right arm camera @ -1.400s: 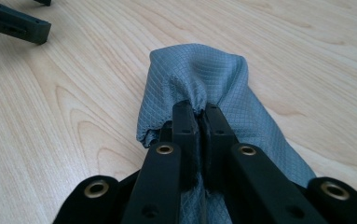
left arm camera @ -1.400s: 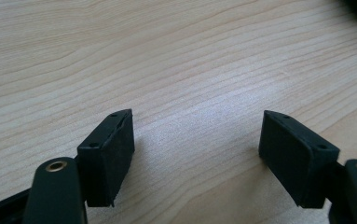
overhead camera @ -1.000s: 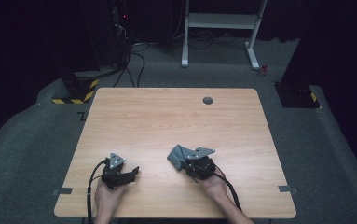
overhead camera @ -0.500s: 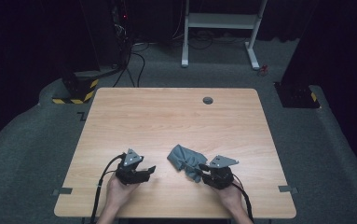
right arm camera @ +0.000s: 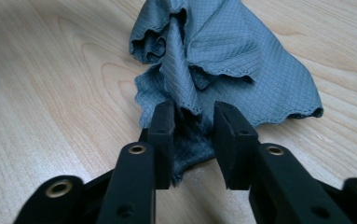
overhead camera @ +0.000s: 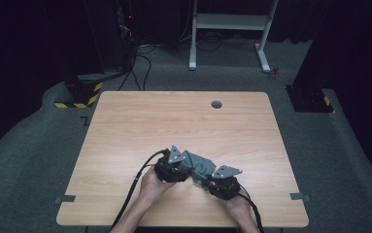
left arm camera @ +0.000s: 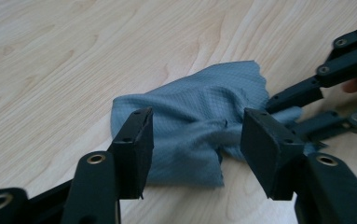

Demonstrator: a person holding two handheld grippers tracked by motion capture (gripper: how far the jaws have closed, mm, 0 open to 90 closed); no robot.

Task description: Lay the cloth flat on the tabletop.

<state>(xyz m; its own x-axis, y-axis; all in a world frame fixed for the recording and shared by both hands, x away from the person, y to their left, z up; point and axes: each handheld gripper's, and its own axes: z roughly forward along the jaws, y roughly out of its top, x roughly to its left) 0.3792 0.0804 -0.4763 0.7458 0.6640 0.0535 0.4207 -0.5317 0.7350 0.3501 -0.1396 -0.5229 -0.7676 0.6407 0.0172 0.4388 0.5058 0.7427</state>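
A crumpled grey cloth (overhead camera: 198, 165) lies on the wooden table (overhead camera: 174, 121) near its front edge, between my two grippers. My left gripper (overhead camera: 188, 171) sits at the cloth's left end, its jaws apart. They have just been closing, and the cloth (left arm camera: 199, 116) lies between and just beyond the pads, which do not press on it. My right gripper (overhead camera: 207, 182) holds the cloth's near right end. In the right gripper view the cloth (right arm camera: 227, 51) runs down between the jaws of my right gripper (right arm camera: 192, 126) in a bunched fold. That gripper (left arm camera: 302, 109) shows at the right of the left gripper view.
A small round grommet (overhead camera: 216, 104) sits near the table's far edge. Both hands work close to the front edge. Beyond the table stand a white frame (overhead camera: 227, 29), loose cables (overhead camera: 140, 68) and a yellow-black striped base (overhead camera: 76, 94) on the grey floor.
The left hand has moved right across the table to the cloth, its jaws narrower. The right gripper has shifted right and toward the front edge, drawing the cloth out.
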